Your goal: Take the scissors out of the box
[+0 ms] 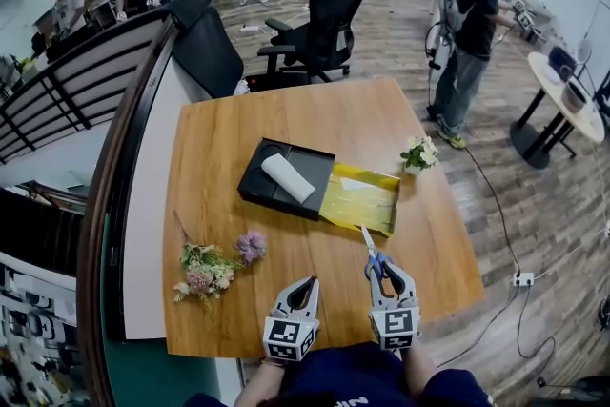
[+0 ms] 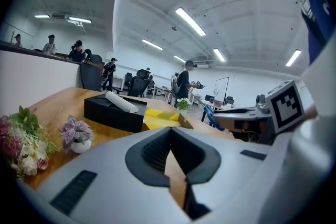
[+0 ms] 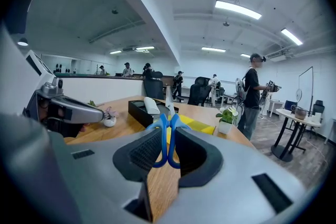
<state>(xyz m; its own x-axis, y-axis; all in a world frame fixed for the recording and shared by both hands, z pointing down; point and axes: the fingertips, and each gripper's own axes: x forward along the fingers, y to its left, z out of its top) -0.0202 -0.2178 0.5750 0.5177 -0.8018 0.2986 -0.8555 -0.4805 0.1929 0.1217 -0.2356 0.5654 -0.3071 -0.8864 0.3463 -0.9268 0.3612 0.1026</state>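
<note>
The scissors (image 1: 370, 243) have blue handles and silver blades. My right gripper (image 1: 388, 274) is shut on their handles near the table's front edge, blades pointing away toward the box. In the right gripper view the blue handle loops (image 3: 163, 136) sit pinched between the pads of the right gripper (image 3: 167, 145). The black box (image 1: 286, 178) lies open mid-table with a white roll (image 1: 288, 177) inside and a yellow lid (image 1: 360, 197) beside it. My left gripper (image 1: 303, 287) rests to the left, shut and empty; the left gripper view shows the left gripper (image 2: 171, 139) with its jaws closed together.
A flower bunch (image 1: 205, 270) and a small pink plant (image 1: 251, 246) lie at the table's front left. A white potted flower (image 1: 419, 153) stands near the right edge. Office chairs (image 1: 319, 24) stand behind the wooden table (image 1: 315, 119), and people stand farther off.
</note>
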